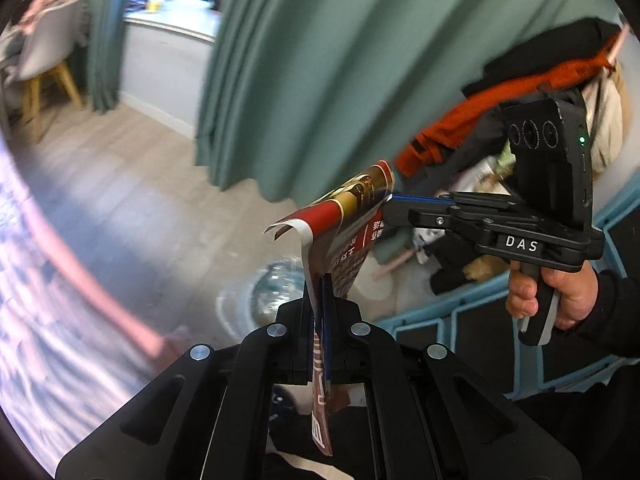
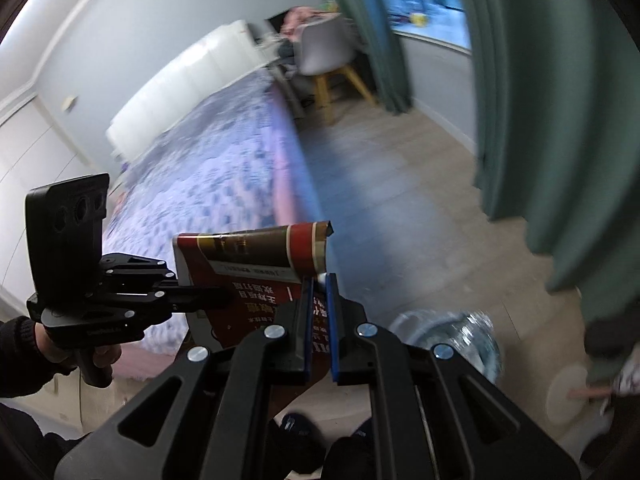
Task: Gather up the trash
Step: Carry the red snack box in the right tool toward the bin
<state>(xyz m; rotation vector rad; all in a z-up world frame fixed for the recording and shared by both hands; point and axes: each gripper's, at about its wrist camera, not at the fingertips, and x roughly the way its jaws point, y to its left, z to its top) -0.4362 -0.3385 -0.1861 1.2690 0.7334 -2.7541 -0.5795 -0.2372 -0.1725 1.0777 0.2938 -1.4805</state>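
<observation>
A red and gold printed paper flyer is held in the air between both grippers. My left gripper is shut on its lower edge. My right gripper comes in from the right and is shut on its far edge. In the right wrist view the flyer folds over at the top; my right gripper pinches it between blue pads, and my left gripper clamps it from the left.
A clear plastic-lined bin sits on the wooden floor below the flyer; it also shows in the left wrist view. Green curtains, a bed with a patterned cover, a chair and piled clothes surround.
</observation>
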